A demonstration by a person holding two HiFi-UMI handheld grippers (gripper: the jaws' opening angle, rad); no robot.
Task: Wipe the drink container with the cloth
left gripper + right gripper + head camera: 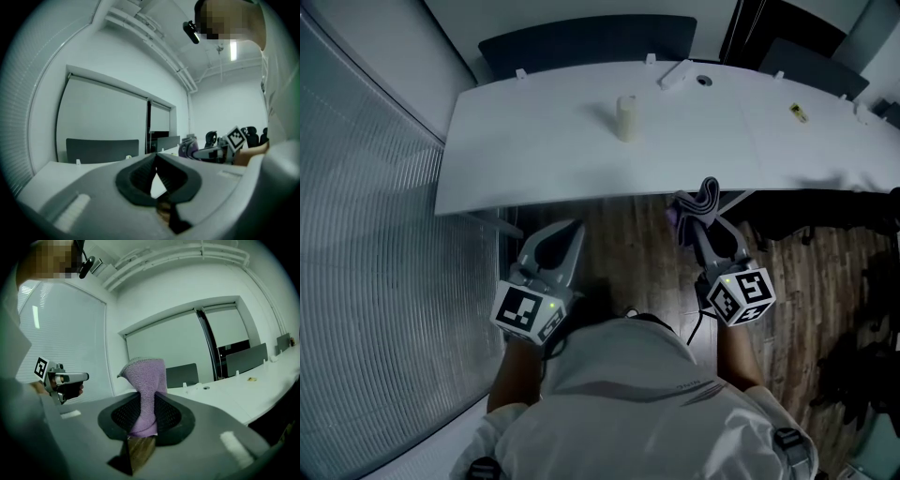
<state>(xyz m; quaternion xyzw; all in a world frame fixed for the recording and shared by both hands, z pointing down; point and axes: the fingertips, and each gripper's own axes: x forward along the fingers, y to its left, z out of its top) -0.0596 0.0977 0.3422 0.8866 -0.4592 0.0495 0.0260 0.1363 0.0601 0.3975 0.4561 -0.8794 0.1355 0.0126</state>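
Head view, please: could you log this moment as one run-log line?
left gripper: shut, empty | right gripper: shut on cloth | drink container: upright on table, untouched | wiping: not yet begun

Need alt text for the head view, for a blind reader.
The right gripper is shut on a purple cloth, in front of a white table where a pale drink container stands upright. The left gripper, jaws shut and empty, is beside it above a wood floor.

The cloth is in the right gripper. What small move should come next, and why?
Probably bring the right gripper forward over the table toward the drink container. Its jaws are shut on the cloth, yet both grippers hang short of the table edge, apart from the container. The left gripper is shut and empty.
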